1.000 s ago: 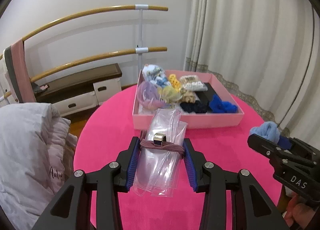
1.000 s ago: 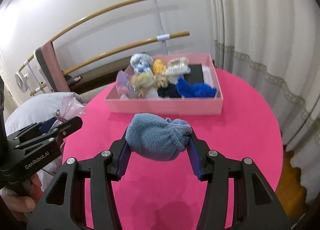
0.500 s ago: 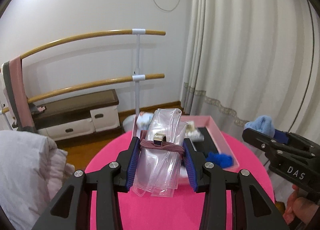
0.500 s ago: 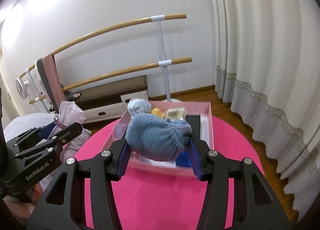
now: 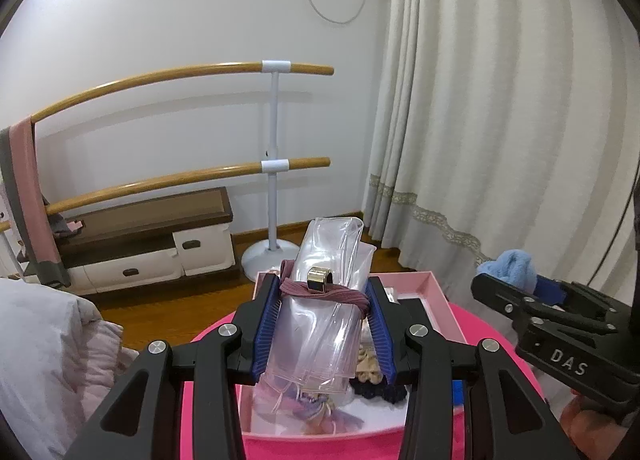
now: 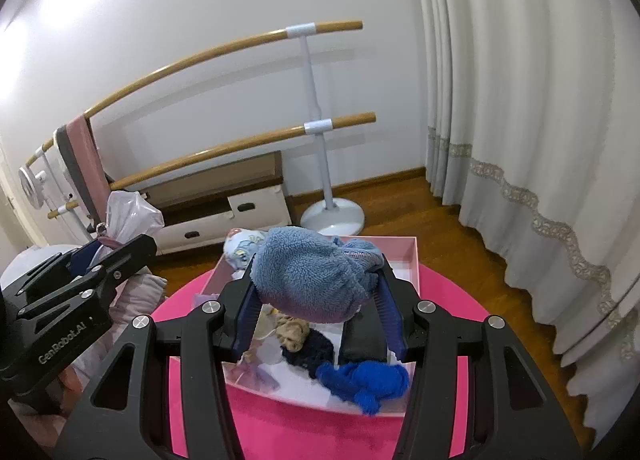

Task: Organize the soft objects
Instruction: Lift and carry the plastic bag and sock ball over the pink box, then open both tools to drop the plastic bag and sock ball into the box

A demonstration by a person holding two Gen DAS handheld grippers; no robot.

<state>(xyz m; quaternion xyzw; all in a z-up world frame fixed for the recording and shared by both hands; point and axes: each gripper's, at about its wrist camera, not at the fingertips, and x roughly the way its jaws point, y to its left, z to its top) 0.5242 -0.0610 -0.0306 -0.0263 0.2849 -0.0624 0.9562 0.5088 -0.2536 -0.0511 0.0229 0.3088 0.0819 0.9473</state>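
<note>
Already the pink box [image 6: 412, 256] on the round pink desk [image 6: 288, 428] holds a good share of the soft things — a royal-blue bundle [image 6: 364, 380], a dark navy scrunchie [image 6: 310, 346], a tan one [image 6: 294, 332] and a pale printed bundle [image 6: 240, 246] at the far end. Two pieces are not yet in. The left tool [image 5: 322, 324] pinches a clear plastic packet [image 5: 320, 316] wrapped by a mauve hair tie [image 5: 340, 294] with a gold clasp; the right tool [image 6: 318, 302] is pressed against a fluffy light-blue cloth [image 6: 308, 280]. Both hang above the box, so by my reading the job is near its last placements. What lies inside the packet is unclear, and the tools' own frames cover much of the box floor — free room there is hard to judge. The desk's near edge is cut off.
</note>
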